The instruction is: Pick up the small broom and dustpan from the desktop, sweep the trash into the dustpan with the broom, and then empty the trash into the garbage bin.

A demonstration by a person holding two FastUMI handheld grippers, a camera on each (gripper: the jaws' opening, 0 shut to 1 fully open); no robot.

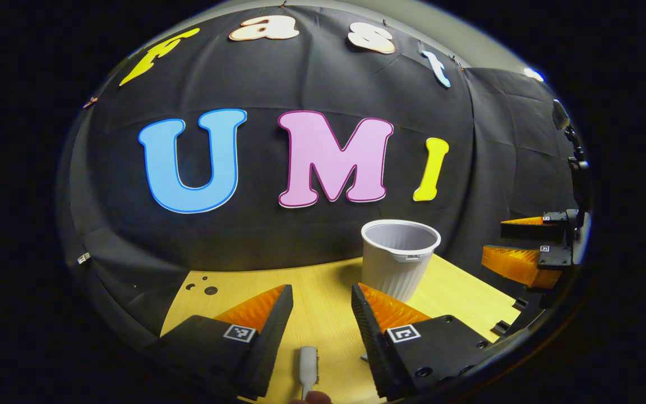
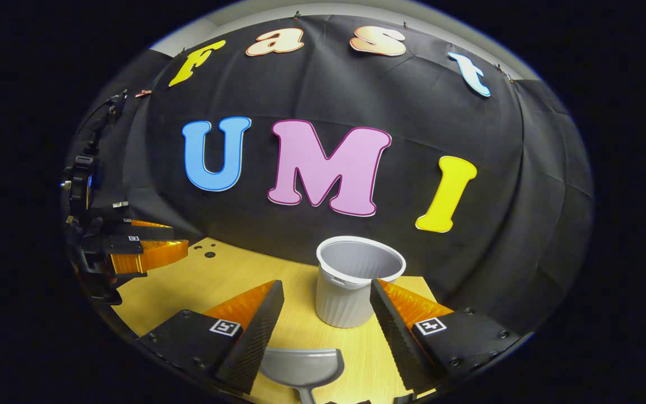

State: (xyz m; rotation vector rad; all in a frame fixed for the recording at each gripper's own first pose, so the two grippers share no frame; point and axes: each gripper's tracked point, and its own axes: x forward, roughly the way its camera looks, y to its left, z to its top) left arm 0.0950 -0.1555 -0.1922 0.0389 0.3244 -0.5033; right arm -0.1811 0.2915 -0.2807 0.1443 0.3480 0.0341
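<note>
Broom (image 1: 308, 363) between open left jaws, dustpan (image 2: 302, 366) between open right jaws

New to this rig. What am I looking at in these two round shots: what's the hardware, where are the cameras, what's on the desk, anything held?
There is no robot arm here: a person carries a two-finger gripper in each hand, and each gripper has a fisheye camera looking forward along its own fingers.

In the left gripper view, the left gripper sits at the bottom with its jaws apart; the small broom lies on the wooden desktop between them, not gripped. The other gripper shows far off at the right edge.

In the right gripper view, the right gripper is likewise open, with the grey dustpan lying on the desk below it. The left gripper appears at that view's left edge.

A ribbed grey garbage bin stands upright near the desk's back edge. Nothing is held yet, and I can't make out any trash.
</note>
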